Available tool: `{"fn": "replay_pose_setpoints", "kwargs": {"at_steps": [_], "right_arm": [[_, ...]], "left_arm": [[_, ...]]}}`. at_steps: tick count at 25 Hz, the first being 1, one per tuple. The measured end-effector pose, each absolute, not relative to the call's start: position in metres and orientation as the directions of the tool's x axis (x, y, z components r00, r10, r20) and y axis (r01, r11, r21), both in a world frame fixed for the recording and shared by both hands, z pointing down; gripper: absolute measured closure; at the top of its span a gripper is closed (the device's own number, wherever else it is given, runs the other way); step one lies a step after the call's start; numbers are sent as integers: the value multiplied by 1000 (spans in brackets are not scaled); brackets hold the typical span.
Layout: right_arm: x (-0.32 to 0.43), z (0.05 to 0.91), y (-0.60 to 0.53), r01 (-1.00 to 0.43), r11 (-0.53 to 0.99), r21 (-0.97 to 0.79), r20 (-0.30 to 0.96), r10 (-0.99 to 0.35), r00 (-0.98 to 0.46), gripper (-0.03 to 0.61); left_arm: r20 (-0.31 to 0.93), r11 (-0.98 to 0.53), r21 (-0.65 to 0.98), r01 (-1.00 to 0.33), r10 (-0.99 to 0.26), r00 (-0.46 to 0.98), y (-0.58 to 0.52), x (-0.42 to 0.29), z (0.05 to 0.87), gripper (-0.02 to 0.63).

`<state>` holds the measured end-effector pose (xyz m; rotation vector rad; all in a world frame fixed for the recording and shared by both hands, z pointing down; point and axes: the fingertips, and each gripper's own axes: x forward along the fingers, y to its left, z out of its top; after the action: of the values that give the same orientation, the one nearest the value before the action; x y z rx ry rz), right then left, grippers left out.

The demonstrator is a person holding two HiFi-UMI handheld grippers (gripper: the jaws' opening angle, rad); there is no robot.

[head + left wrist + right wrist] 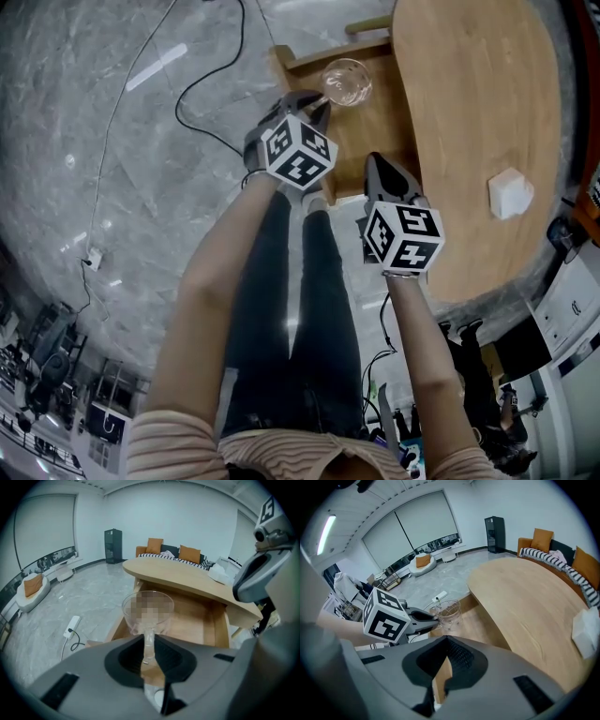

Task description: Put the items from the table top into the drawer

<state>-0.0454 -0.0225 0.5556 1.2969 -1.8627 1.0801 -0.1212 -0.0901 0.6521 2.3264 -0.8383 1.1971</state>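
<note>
My left claw (149,638) grips the glass (147,613) by its stem over the open drawer (199,620); right claw (446,640) closed, empty.

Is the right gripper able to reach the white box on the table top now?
Probably yes: the right gripper is empty, and only bare table top lies before the white box.

A white power strip (71,626) lies on the grey marble floor (89,588). Far off, a black cabinet (113,546) stands near a sofa (172,550) bearing 2 orange cushions (189,554).
</note>
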Motion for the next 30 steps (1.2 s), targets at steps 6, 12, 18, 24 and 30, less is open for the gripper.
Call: {"fn": "replay_pose_setpoints", "kwargs": {"at_steps": [6,12,18,24,30], "right_arm": [[-47,563,-20,-943,193,-272,845,-422,-330,569],[-43,567,-20,-943,182,-279,846,-418,-331,569],[-40,567,-21,-945,166,-282,848,-418,-326,569],[-40,571,-16,-945,154,-290,852,-408,-328,569],[-39,574,-11,-944,147,-295,855,-401,-330,569]], "left_arm": [[835,-761,67,-645,-311,454,-94,-114,663,557],[833,-766,67,-640,-310,458,-100,-105,668,557],[839,-779,68,-624,-293,458,-102,-99,673,557],[849,-792,67,-606,-274,452,-100,-98,680,557],[887,-823,56,-565,-218,406,-93,-101,694,559]]}}
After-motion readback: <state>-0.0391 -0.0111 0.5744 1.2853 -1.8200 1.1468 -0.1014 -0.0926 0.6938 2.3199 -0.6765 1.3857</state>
